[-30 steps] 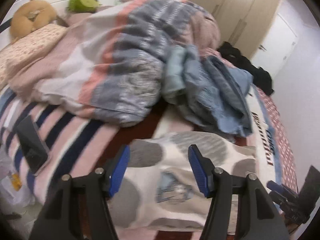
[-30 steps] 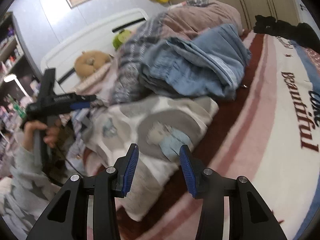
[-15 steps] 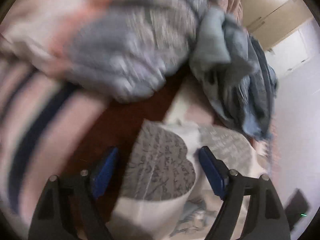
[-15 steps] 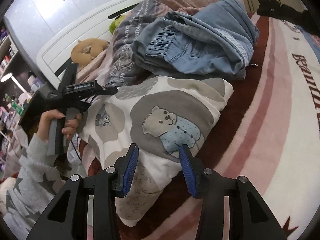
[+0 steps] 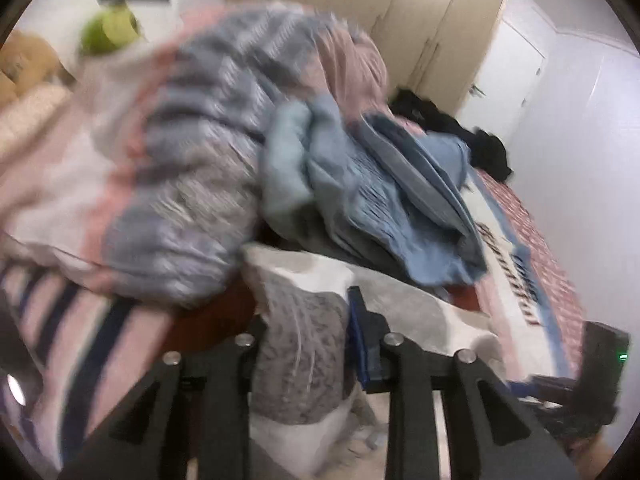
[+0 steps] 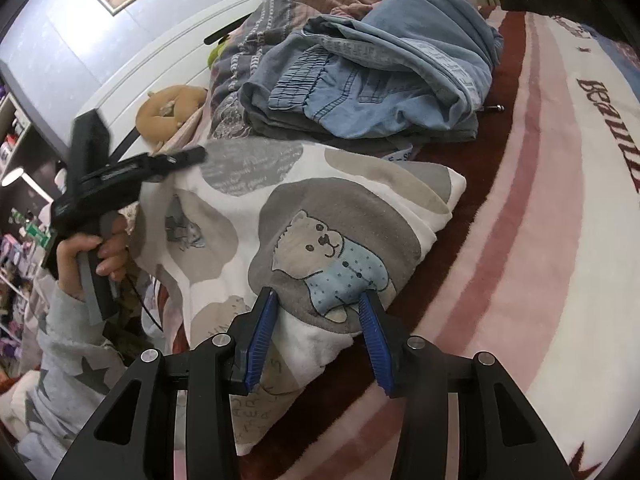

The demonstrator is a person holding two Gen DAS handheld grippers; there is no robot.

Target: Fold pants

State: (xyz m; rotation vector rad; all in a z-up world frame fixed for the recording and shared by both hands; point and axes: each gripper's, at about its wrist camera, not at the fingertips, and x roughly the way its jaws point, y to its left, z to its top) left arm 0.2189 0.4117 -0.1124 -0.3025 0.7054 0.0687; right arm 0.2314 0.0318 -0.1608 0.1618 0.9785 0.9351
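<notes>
The bear-print pants (image 6: 320,216) lie folded on the pink striped blanket (image 6: 532,240), directly in front of a heap of blue denim garments (image 6: 372,76). The left gripper (image 5: 308,344) is clamped on a bunched corner of the pants (image 5: 300,356) at the side nearest the patterned quilt (image 5: 192,184); that view is blurred. The right gripper (image 6: 320,316) stands wide apart, its blue pads (image 6: 262,336) straddling the near edge of the pants over the bear motif, gripping nothing. A tan plush toy (image 6: 172,108) sits by the headboard.
</notes>
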